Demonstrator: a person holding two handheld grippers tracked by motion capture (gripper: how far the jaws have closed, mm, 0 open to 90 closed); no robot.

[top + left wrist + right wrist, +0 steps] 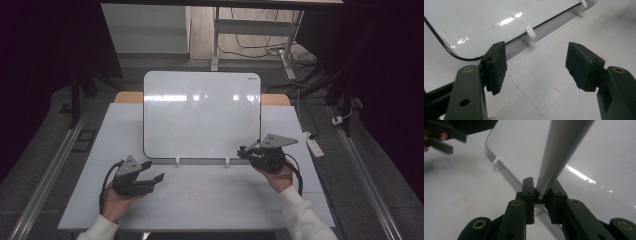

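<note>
Whiteboard [202,114] first: 1 of them, white with a thin dark edge, lies on the pale table [200,200] at its far middle, its near edge resting at 2 small white clips [177,161]. Glare from overhead lights streaks its surface, and I can make out no writing on it.

2 grippers are in the person's hands, 1 each. The right gripper [541,195] sits at the board's near right corner in the high view. Its own camera shows the 2 black jaws clenched on the end of 1 grey marker [559,152], a smooth round barrel that runs up and away from the jaws over the white surface. The tip is out of sight, so I cannot tell whether it touches the board.

The left gripper [536,67] hovers low over the bare table, just beside the board's near left corner and well apart from the right one. Its 2 jaws stand wide, released, with nothing between the pads [496,67]. Faint reddish smudges [556,89] mark the tabletop under it.

2 white sleeves [305,215] come in from the near edge.
</note>
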